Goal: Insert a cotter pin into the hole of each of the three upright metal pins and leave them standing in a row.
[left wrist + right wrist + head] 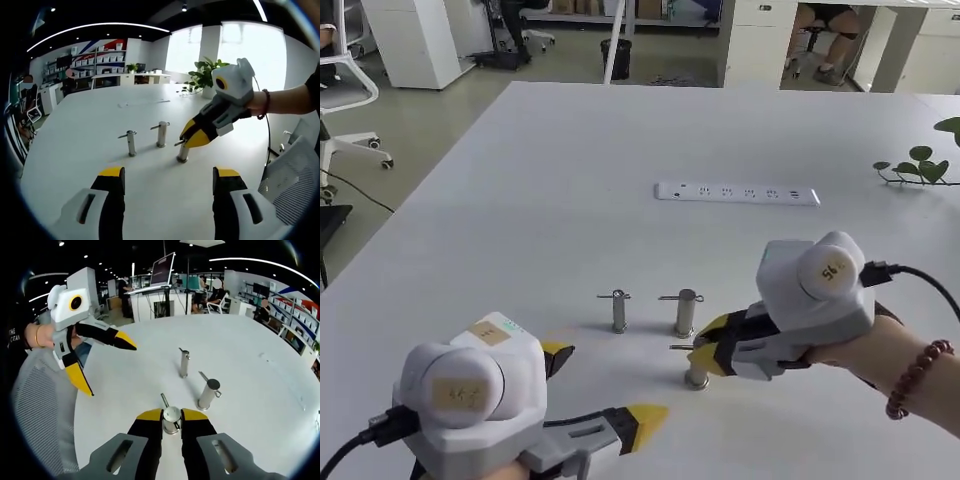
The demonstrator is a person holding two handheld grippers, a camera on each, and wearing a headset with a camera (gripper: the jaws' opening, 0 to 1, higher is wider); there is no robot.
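In the head view three pins stand on the table (520, 180): left pin (618, 312), middle pin (686, 315) and near pin (697, 378). The right gripper (708, 348) clamps the near pin's top. In the left gripper view the left gripper (170, 173) hovers short of them, jaws apart. In the right gripper view a cotter (163, 400) pokes from the clamped near pin.

I saw the metal pins (685, 318) bare and smooth, with a dull shine, the nearest pin (171, 420) brightest on its cap. The table (520, 220) looked matt white. Left gripper (608, 382) and right gripper (708, 348) wore matt grey plastic shells, yellow-tipped.
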